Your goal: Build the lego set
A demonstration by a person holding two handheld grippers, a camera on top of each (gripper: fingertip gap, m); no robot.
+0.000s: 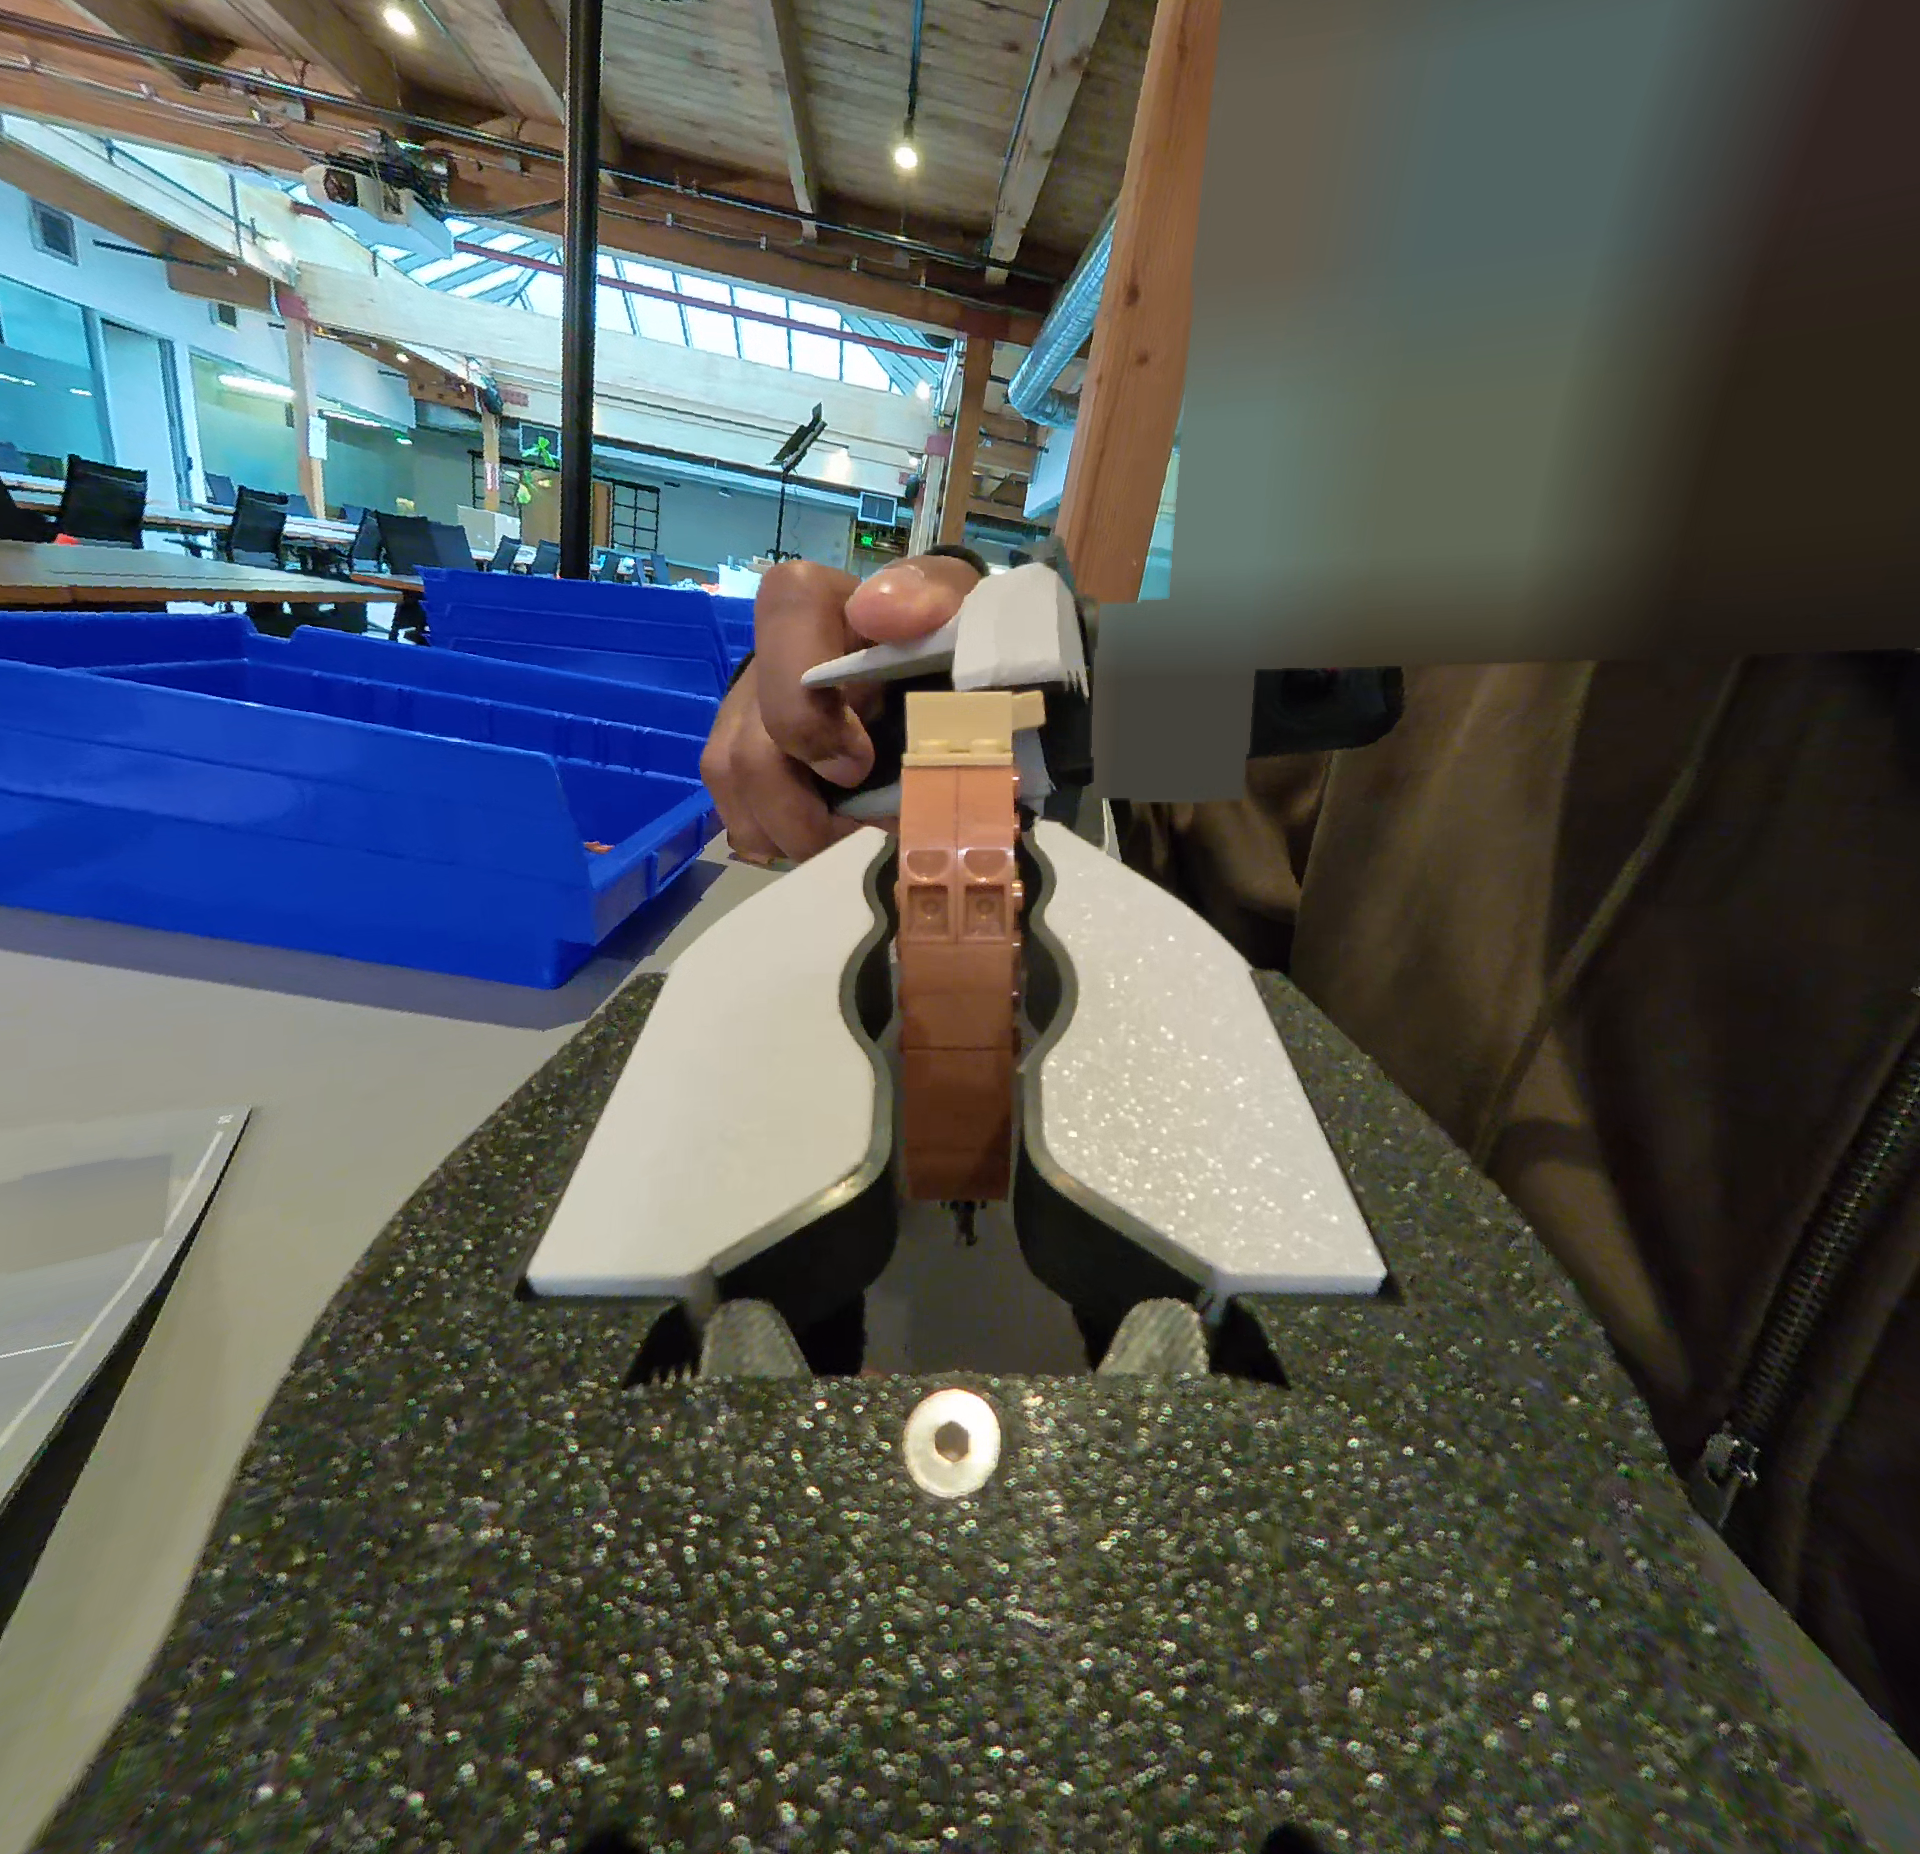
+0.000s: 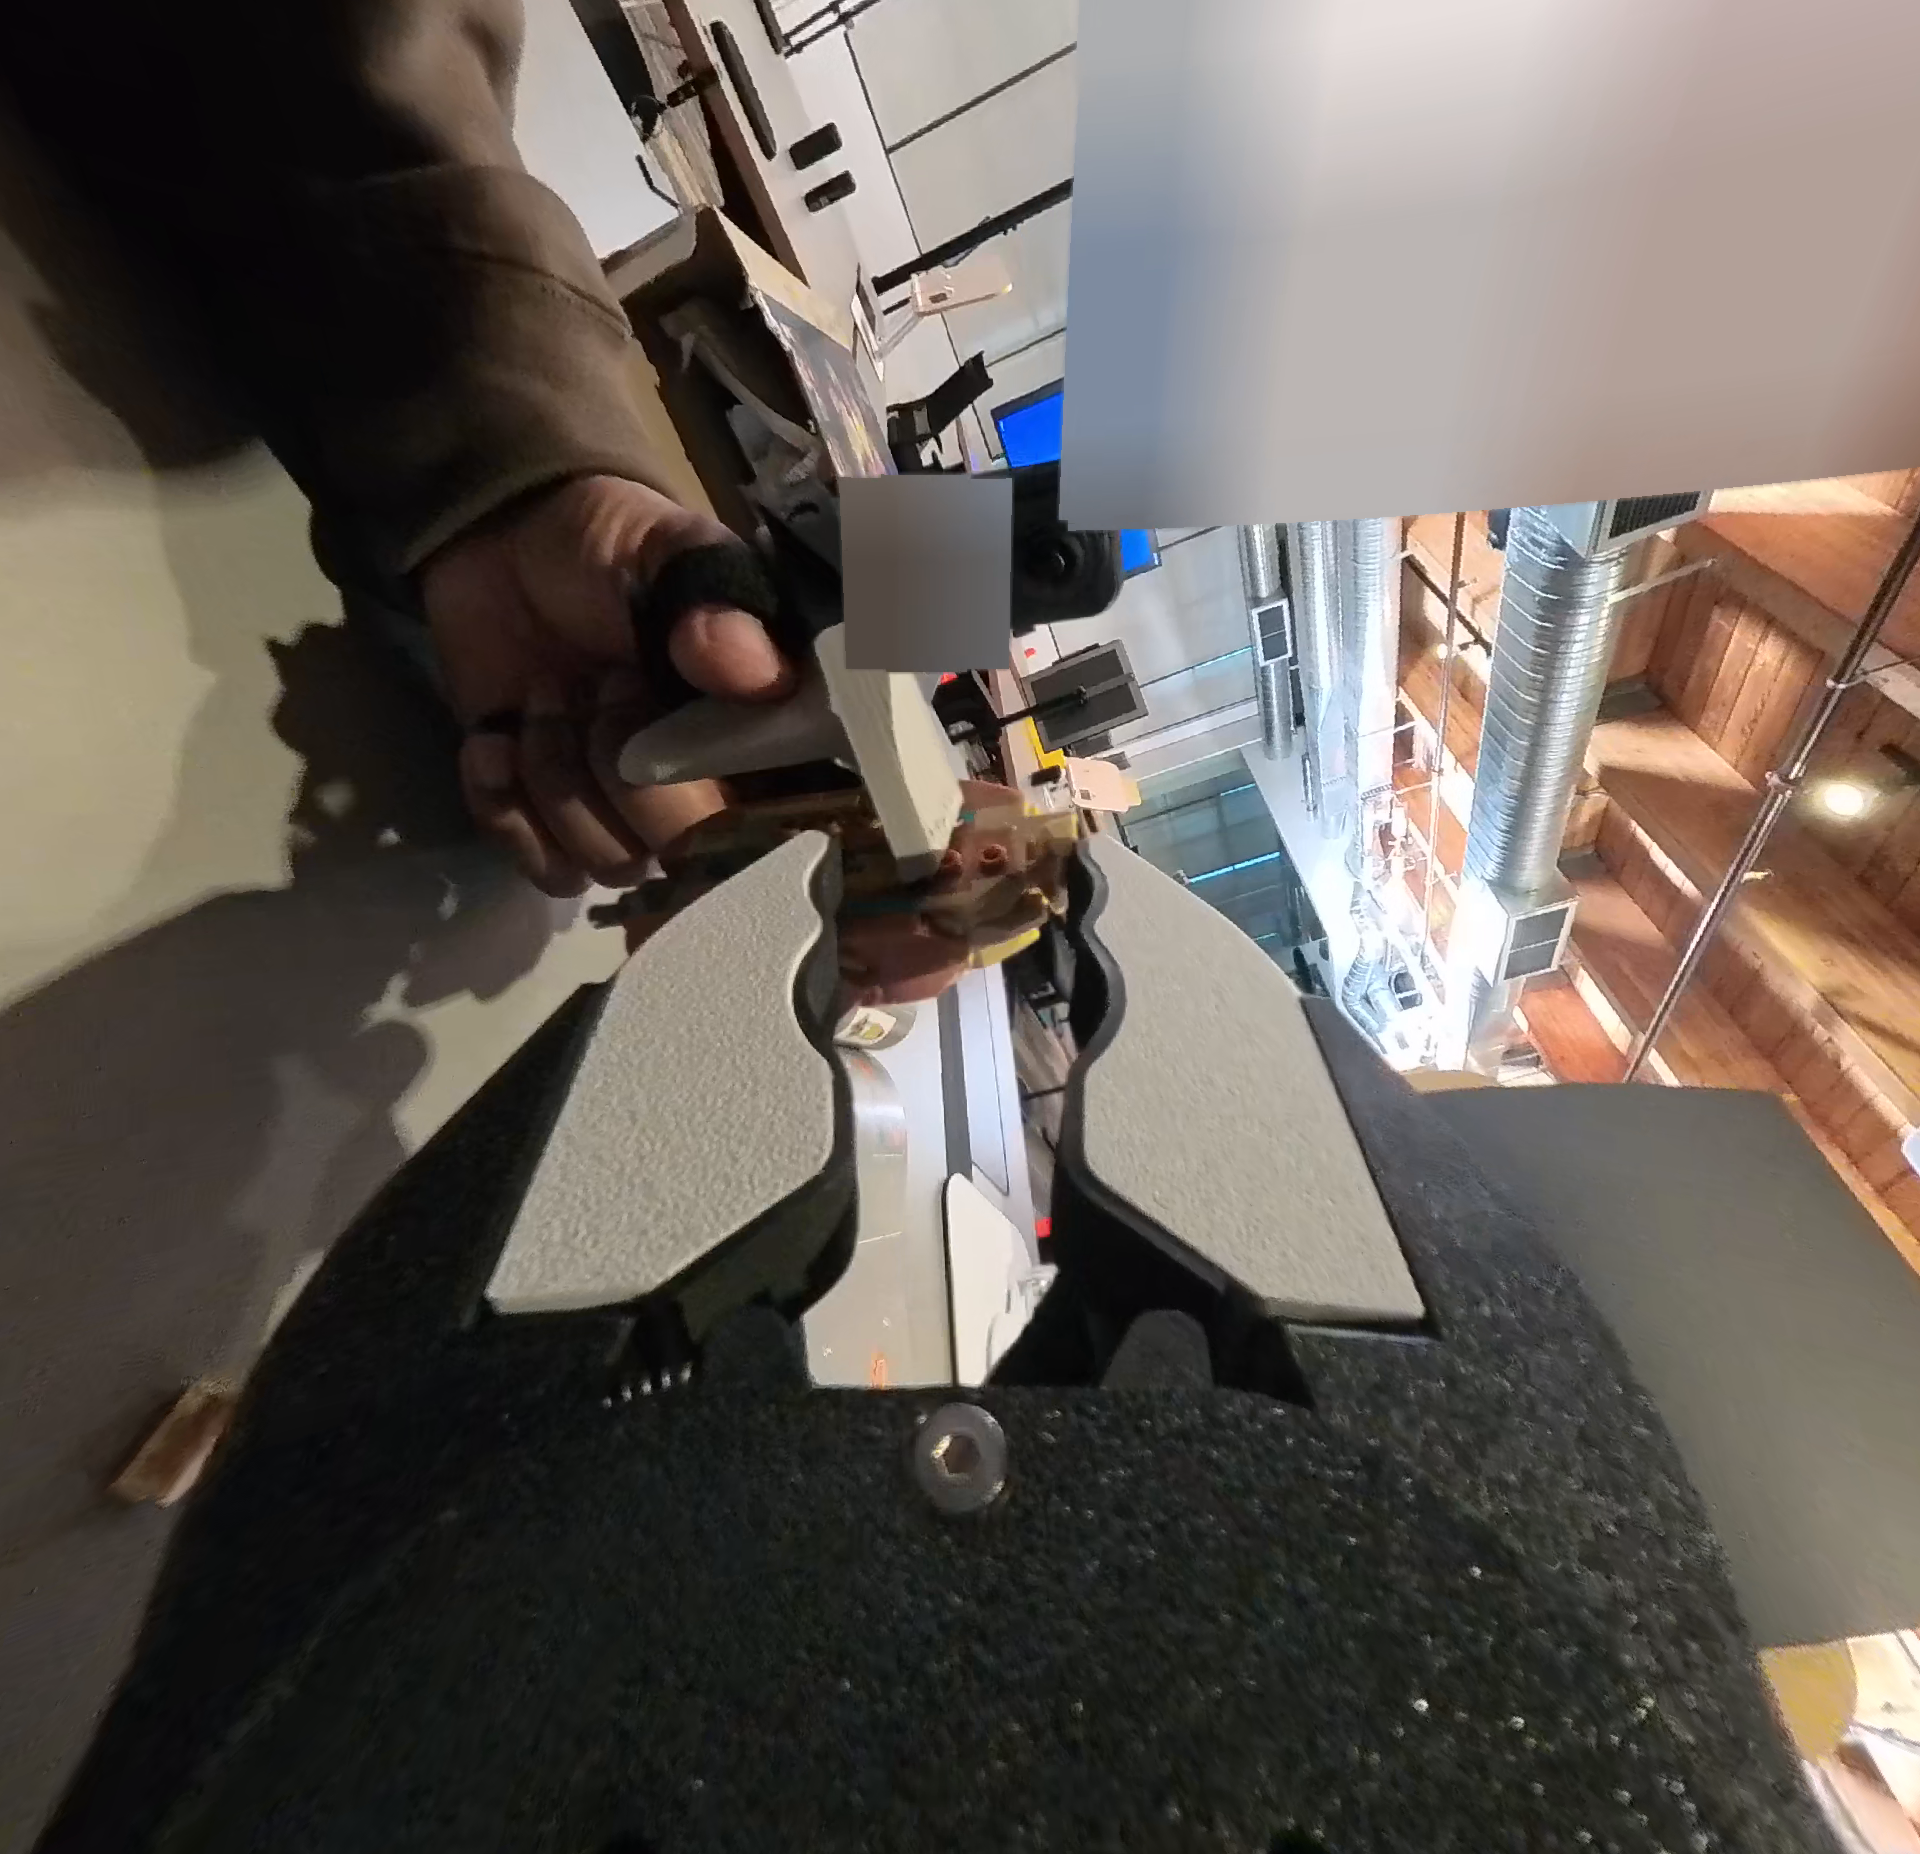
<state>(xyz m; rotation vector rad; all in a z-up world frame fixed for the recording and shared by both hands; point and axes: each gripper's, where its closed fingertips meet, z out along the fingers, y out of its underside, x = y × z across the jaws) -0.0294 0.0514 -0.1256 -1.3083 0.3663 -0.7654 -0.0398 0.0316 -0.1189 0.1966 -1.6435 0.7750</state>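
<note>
On my left wrist feed, the left claw [image 1: 958, 983] is clamped on the brown lego assembly [image 1: 958, 994], which stands upright between its two white fingers [image 1: 727, 1056] and sticks out past their tips. Tan pieces [image 1: 961, 724] cap the far end of the brown stack. Just beyond it I see the right claw [image 1: 935, 734] coming in from the other side, its grey fingers above and below the tan end, with a hand [image 1: 800, 713] wrapped around its handle. I cannot tell from here whether those far fingers actually touch the tan pieces.

On my right wrist feed, the view is rolled on its side. The right claw's own fingers [image 2: 675, 1087] stand apart with a clear gap between them, and the lego build [image 2: 977, 890] sits right at their tips, brown with tan and yellowish bits. The left claw [image 2: 831, 765] reaches in from the upper left, gripped by the person's other hand [image 2: 561, 682] in a brown sleeve [image 2: 416, 277]. I cannot tell whether the right claw's tips press on the build or merely frame it.

To the left on the left feed, blue bins [image 1: 343, 796] sit on the grey desk [image 1: 260, 1035], and a grey sheet of paper [image 1: 94, 1254] lies near the lower left edge. A brown zipped jacket [image 1: 1610, 1077] fills the right side of that feed.
</note>
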